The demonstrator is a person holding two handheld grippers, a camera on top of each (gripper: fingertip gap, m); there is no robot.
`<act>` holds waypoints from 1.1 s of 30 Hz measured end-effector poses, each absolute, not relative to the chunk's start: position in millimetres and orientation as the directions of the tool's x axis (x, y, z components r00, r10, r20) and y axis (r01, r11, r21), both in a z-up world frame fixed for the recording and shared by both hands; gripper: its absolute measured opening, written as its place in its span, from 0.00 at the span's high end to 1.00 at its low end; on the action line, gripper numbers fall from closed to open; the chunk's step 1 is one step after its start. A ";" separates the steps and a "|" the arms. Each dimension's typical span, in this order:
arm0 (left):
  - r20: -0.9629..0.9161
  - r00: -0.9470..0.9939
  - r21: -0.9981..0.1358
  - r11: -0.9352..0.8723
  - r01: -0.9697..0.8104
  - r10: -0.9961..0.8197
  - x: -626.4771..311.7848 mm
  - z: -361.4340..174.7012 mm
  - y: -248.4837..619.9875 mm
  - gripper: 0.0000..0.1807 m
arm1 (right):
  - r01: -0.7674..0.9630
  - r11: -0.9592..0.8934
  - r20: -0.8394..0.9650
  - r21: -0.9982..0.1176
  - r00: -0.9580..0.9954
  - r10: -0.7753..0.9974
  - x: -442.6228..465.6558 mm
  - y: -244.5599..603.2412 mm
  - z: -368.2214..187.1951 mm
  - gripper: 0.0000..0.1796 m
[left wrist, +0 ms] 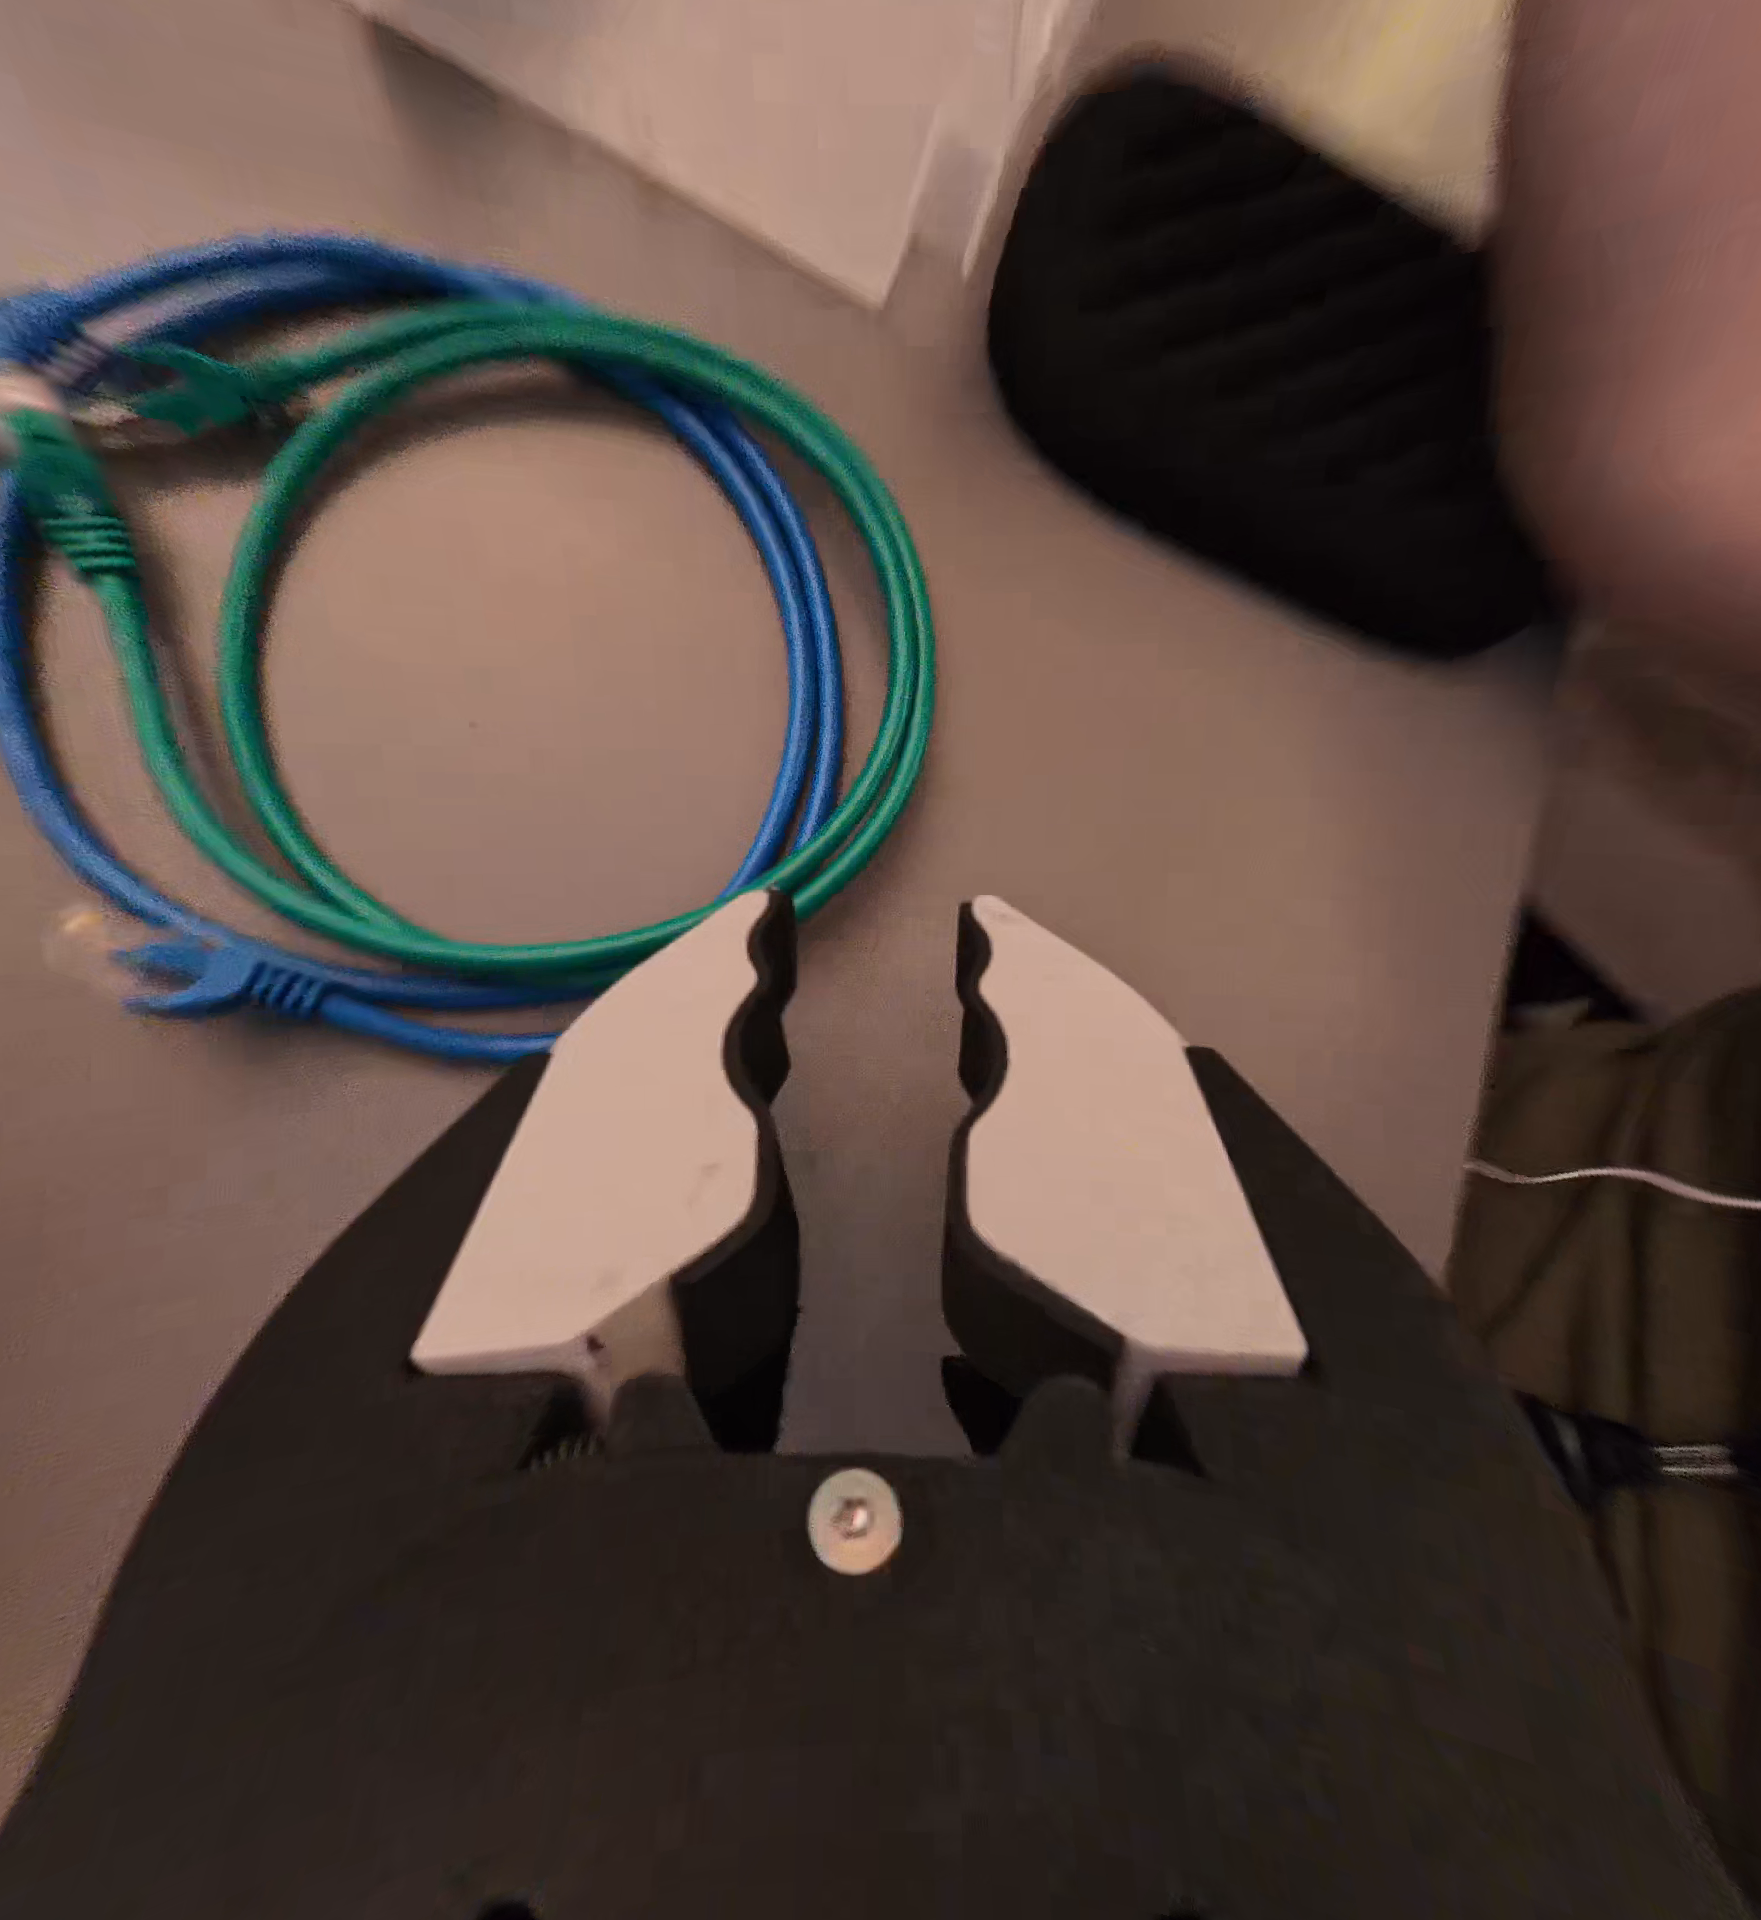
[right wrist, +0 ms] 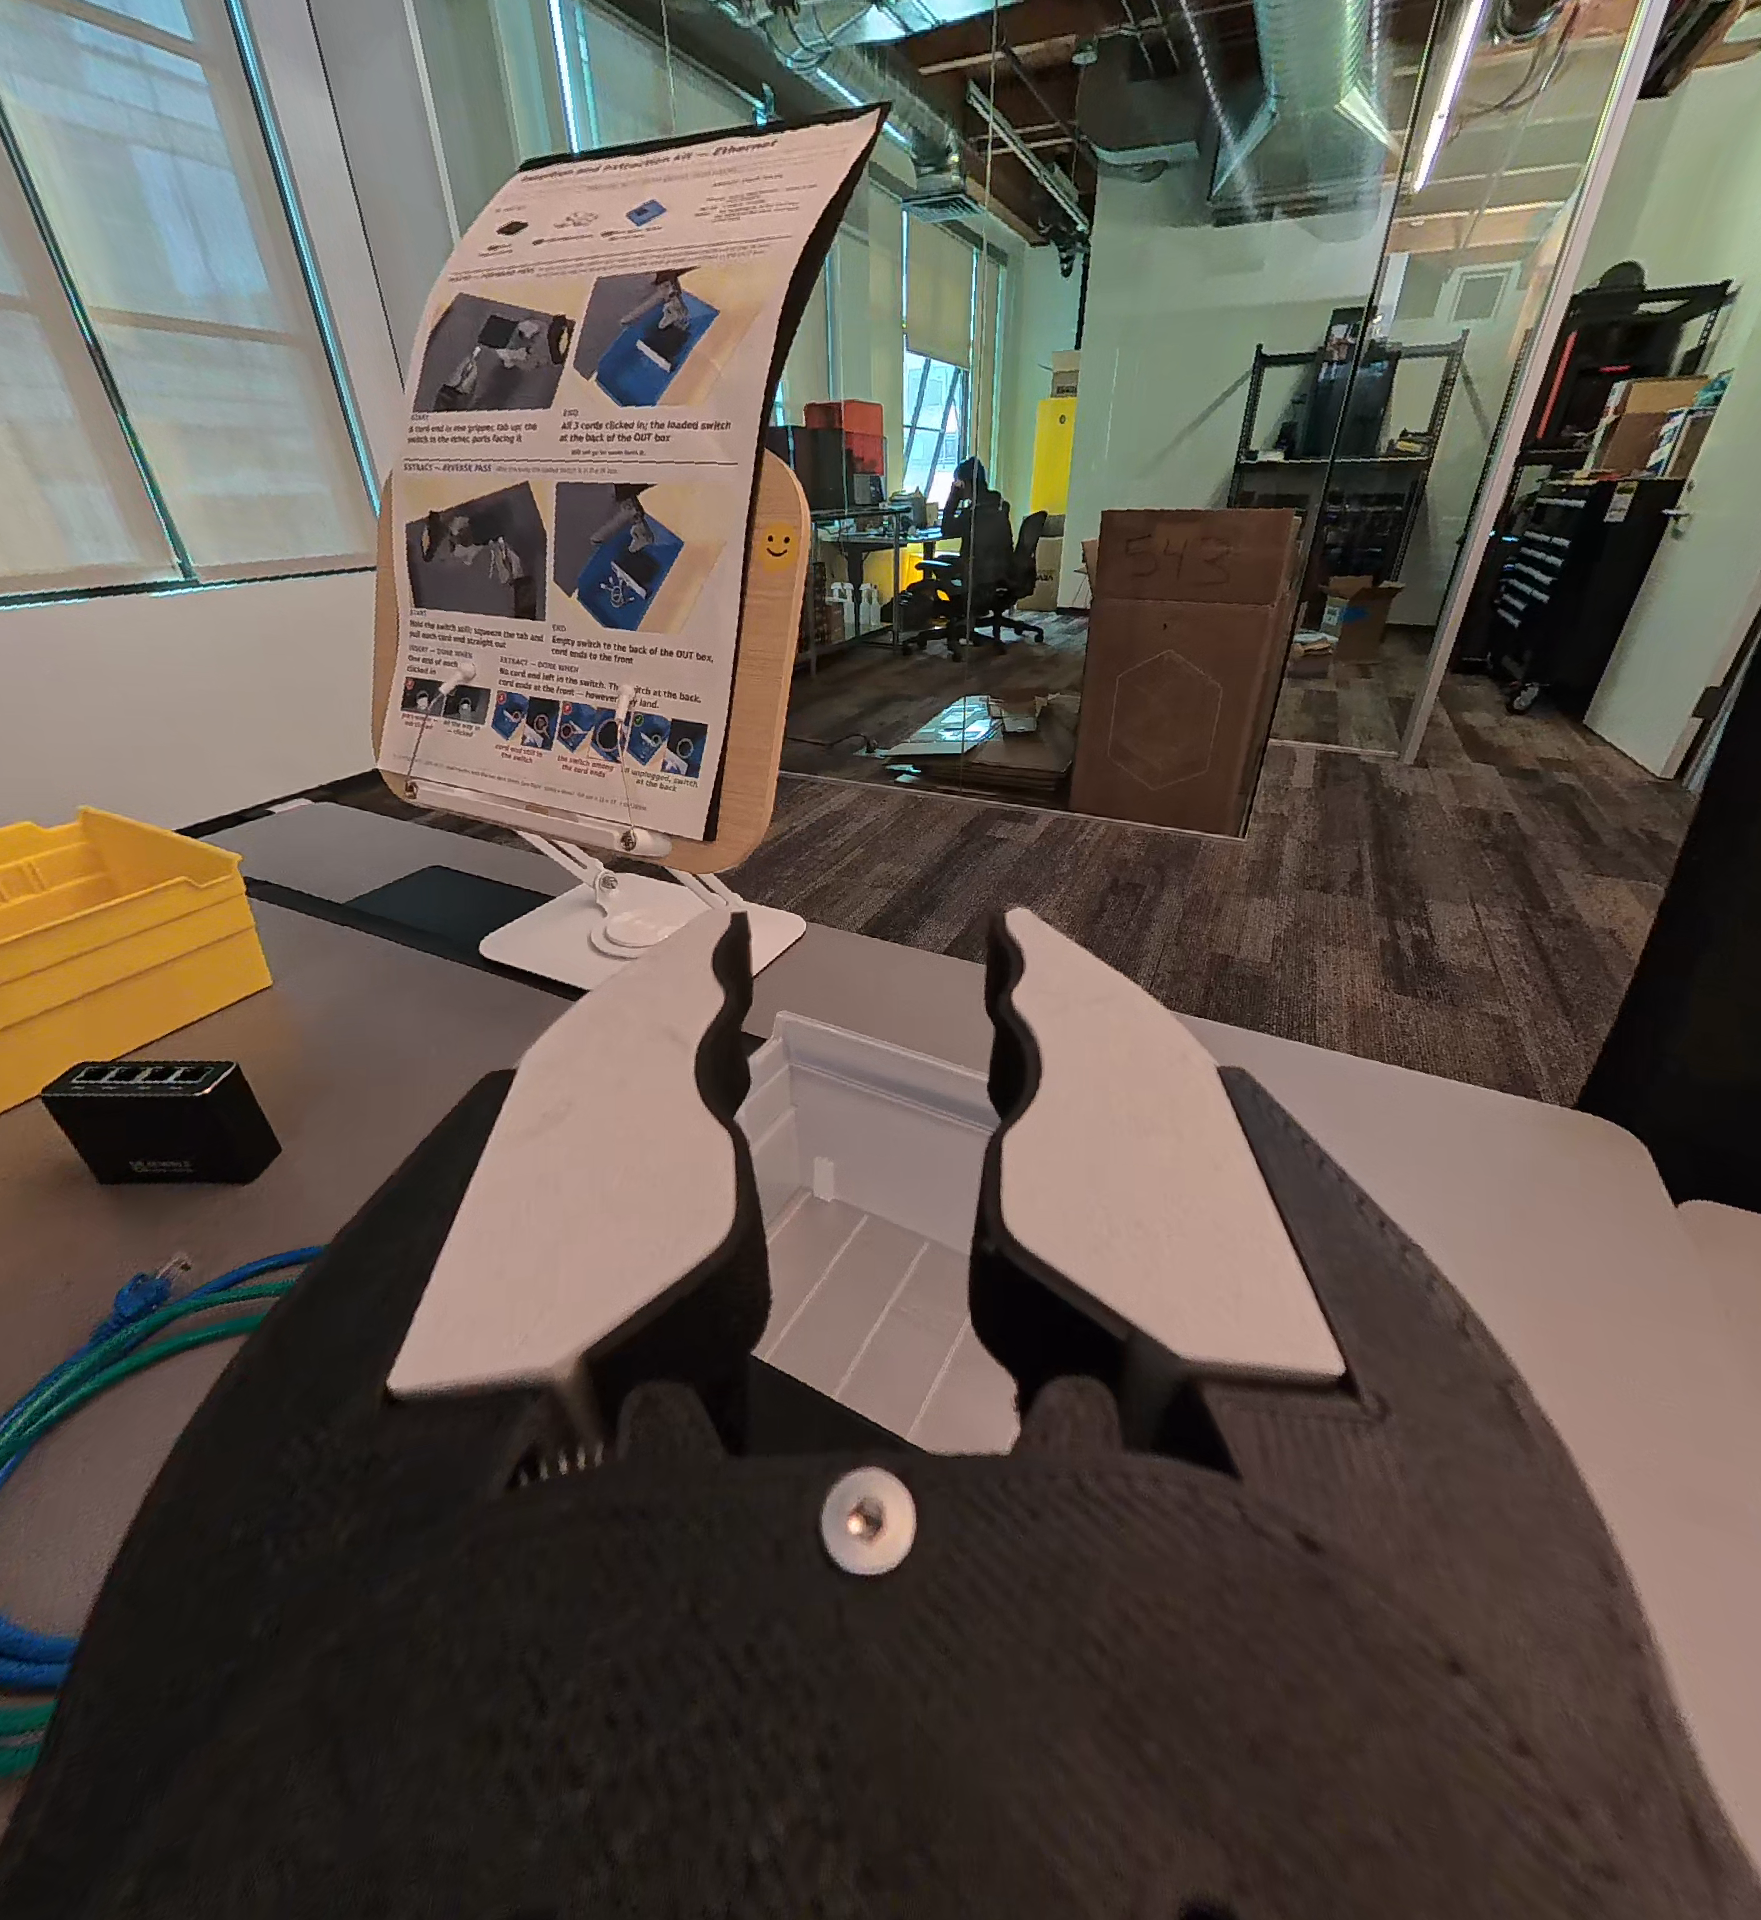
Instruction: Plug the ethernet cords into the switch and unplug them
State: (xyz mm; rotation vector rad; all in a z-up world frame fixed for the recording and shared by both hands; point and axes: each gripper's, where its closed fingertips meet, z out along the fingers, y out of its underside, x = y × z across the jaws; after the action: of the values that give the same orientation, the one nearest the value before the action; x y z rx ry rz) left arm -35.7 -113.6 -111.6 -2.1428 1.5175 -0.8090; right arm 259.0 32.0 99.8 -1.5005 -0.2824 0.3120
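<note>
Blue cord point(left wrist: 803, 644) and green cord point(left wrist: 897, 623) lie coiled together flat on the grey table point(left wrist: 1115, 810), and they sit to the left of and ahead of the left gripper point(left wrist: 871, 914), whose fingers are parted with nothing between them. The near arc of the green loop passes just under its left fingertip point(left wrist: 751, 925). The nearest plug is the blue plug point(left wrist: 221, 982), off to the lower left of the coil, its long axis running roughly crosswise to the fingers and its clear tip pointing away to the left. Green plugs point(left wrist: 76, 520) and another blue end bunch at the far left of the coil, too blurred to sort out.

Further right, the switch point(right wrist: 164, 1122) stands on the table well left of the right gripper point(right wrist: 871, 956), its row of ports facing up and away, beside a yellow bin point(right wrist: 86, 935). That gripper is also spread and empty, hovering over a pale bin point(right wrist: 855, 1122) and aimed at an instruction sheet point(right wrist: 585, 468) on a stand.

My guess is the left gripper is far nearer the cords, so it would swing left to meet the blue plug along its length, while the right one must travel left to reach the switch.
</note>
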 end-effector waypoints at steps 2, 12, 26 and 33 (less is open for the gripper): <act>0.246 0.292 -0.707 -0.377 -0.599 -0.924 -59.0 -81.2 -104.7 0.84 | -0.038 0.048 -0.018 -0.998 0.928 0.371 261.5 31.7 100.0 0.76; -0.163 0.619 -0.696 -0.354 -0.624 -0.768 -324.7 -39.2 -69.1 0.70 | -0.055 0.034 -0.039 -0.998 0.933 0.358 268.2 33.6 94.8 0.76; -0.040 0.602 -0.481 -0.512 -0.712 -0.798 -381.0 -101.3 -60.3 0.85 | -0.012 -0.010 -0.015 -1.000 0.936 0.351 263.0 39.3 85.2 0.76; -0.025 0.555 -0.459 -0.483 -0.746 -0.832 -377.3 -100.5 -65.2 0.88 | -0.007 -0.021 -0.014 -1.000 0.932 0.361 260.7 40.6 82.8 0.76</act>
State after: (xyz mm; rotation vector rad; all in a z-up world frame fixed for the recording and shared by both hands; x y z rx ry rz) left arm -377.3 -65.2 -100.5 -2.3728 1.2793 -0.2790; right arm 260.7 40.6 82.8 -1.5705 -0.2825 0.2993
